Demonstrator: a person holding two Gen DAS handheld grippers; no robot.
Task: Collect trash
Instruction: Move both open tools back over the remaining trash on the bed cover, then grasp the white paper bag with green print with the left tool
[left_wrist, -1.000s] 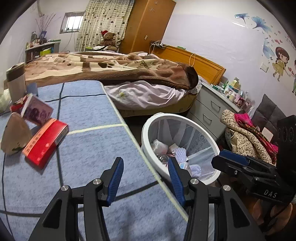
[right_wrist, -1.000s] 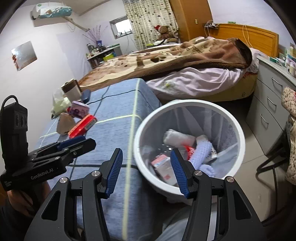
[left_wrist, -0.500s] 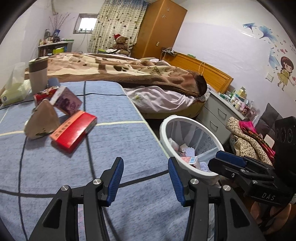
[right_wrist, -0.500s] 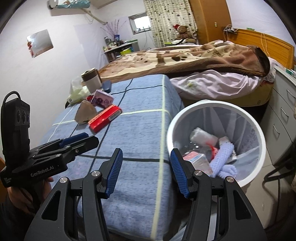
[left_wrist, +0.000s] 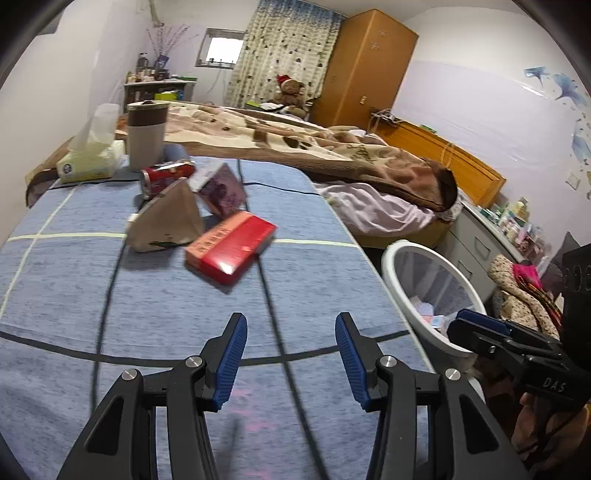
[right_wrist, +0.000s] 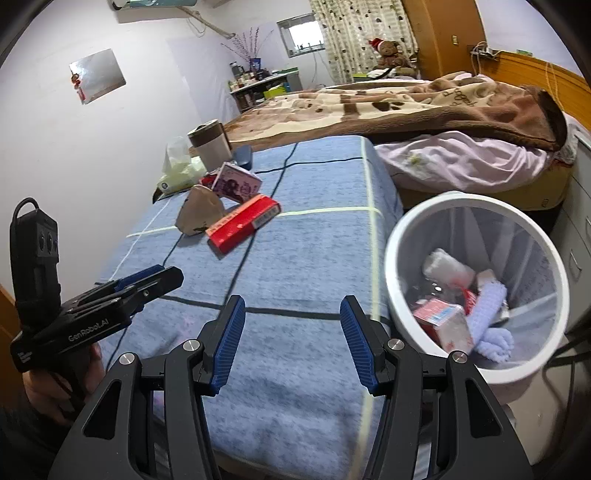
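A red box (left_wrist: 231, 247) (right_wrist: 242, 222) lies on the blue checked table cover (left_wrist: 155, 295) (right_wrist: 295, 266). Behind it sit a brown paper wedge (left_wrist: 166, 221) (right_wrist: 199, 214), a purple box (left_wrist: 221, 190) (right_wrist: 236, 182) and a red can (left_wrist: 166, 176). My left gripper (left_wrist: 290, 358) hovers open and empty over the near part of the cover, well short of the red box. Over the cover's near right side my right gripper (right_wrist: 291, 345) is open with nothing in it. The white bin (right_wrist: 476, 280) (left_wrist: 432, 291), holding several pieces of trash, stands beside the table on the right.
A tissue box (left_wrist: 90, 162) and a grey cup (left_wrist: 146, 134) stand at the table's far end. A bed with a brown blanket (left_wrist: 314, 147) lies beyond. Drawers (left_wrist: 476, 236) and a pile of clothes (left_wrist: 524, 291) are right of the bin.
Both grippers have swung left, away from the bin and over the table. The boxes and can now sit nearer the middle of both views. Both stay open.
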